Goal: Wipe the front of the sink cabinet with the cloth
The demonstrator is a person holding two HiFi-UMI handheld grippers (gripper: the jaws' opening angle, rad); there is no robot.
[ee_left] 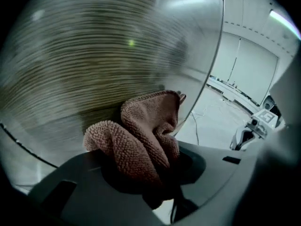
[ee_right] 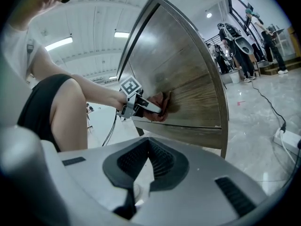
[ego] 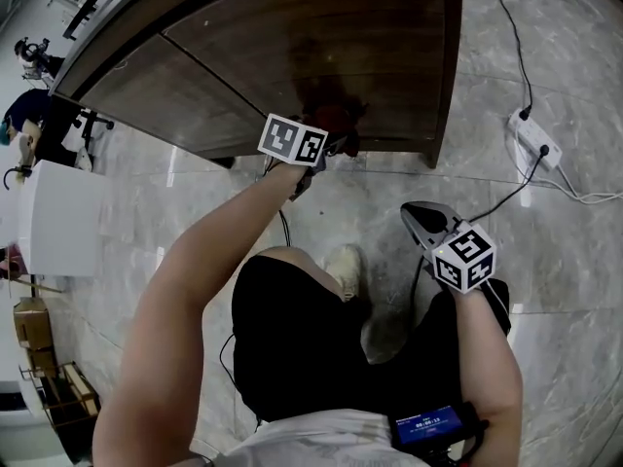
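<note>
Steep downward look at a person crouched before the dark wood-grain cabinet front, grey marble floor all around. Left gripper stretched forward at the end of a bare arm, jaws clamped on a bunched pinkish-brown cloth. Cloth wad pressed against the panel low down, close to the bottom edge and to the right of the door seam. Right gripper held back over the floor, well apart from the cabinet, jaws together with nothing between them. White power strip and black cable on the floor off to the right. Judged from this: wiping under way, with contact made at the lower part of the front. Slightly darker patch around the cloth in the head view, perhaps damp, perhaps only shadow. No clear streaks or dirt to mark wiped from unwiped, so no telling how much is done; probably the upper panel and the left door left to cover.
</note>
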